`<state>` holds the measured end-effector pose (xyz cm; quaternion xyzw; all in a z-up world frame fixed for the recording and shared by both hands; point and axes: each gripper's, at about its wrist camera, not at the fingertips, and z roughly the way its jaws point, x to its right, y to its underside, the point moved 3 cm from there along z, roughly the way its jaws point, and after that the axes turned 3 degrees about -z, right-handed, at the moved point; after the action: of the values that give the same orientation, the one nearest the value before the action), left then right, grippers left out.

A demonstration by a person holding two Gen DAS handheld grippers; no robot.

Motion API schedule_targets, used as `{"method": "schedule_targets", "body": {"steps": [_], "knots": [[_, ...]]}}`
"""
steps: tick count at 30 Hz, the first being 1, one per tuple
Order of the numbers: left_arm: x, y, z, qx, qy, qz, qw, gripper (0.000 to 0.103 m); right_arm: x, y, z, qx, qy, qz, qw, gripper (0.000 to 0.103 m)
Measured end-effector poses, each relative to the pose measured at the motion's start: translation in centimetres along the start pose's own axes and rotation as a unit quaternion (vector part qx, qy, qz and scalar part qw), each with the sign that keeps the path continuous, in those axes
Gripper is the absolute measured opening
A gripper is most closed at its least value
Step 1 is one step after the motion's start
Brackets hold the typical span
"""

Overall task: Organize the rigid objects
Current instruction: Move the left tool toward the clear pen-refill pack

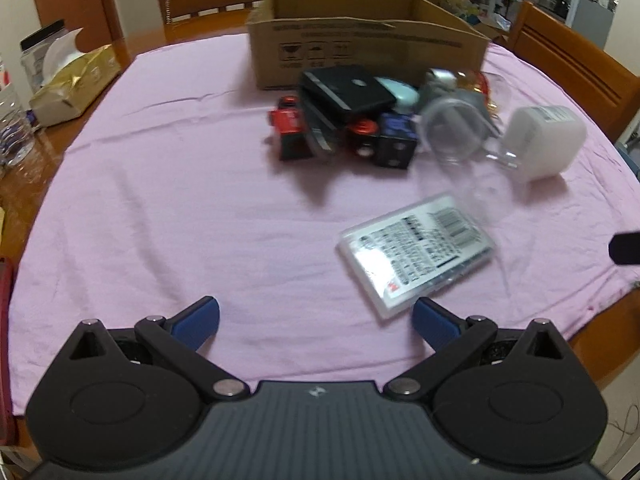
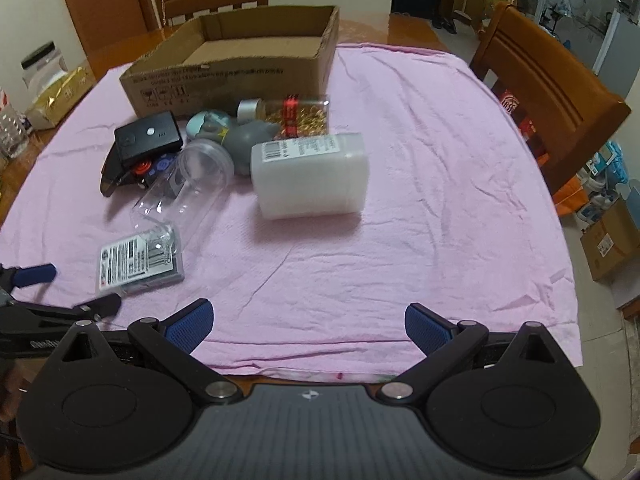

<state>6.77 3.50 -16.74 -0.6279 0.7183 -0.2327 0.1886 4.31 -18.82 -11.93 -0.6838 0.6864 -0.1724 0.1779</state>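
1 cardboard box — bare inside

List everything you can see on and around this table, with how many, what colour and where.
cardboard box: one, brown, open and empty, far side of the cloth
cloth: one, pink, covering the table
white container: one, translucent white, lying on its side right of the pile
clear jar: one, transparent, lying on its side beside the white container
labelled flat case: one, clear with printed label, nearest the grippers
black case: one, on top of the pile by the box
jar of gold bits: one, clear with red band, against the box
chairs: two, brown wood, far side and right
tissue box: one, gold, table's left edge
left gripper: jaws open, empty
right gripper: jaws open, empty
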Motion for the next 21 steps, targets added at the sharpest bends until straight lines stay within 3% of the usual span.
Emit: {"method": "schedule_targets", "body": {"steps": [12, 18, 21], "knots": [[-2.7, -2.4, 1.4, -0.010, 0.006, 0.004, 0.9999, 0.102, -0.8, -0.1, 3.4, -0.043, 0.040, -0.013, 0.998, 0.103], [0.0, -1.8, -0.2, -0.016, 0.063, 0.022, 0.9977, 0.102, -0.6, -0.6, 4.8, -0.039, 0.015, -0.051, 0.998, 0.103], [2.2, -1.5, -0.3, -0.012, 0.068, 0.042, 0.9967, 0.102, -0.4, -0.9, 5.6, -0.033, -0.011, -0.080, 0.996, 0.103]]}}
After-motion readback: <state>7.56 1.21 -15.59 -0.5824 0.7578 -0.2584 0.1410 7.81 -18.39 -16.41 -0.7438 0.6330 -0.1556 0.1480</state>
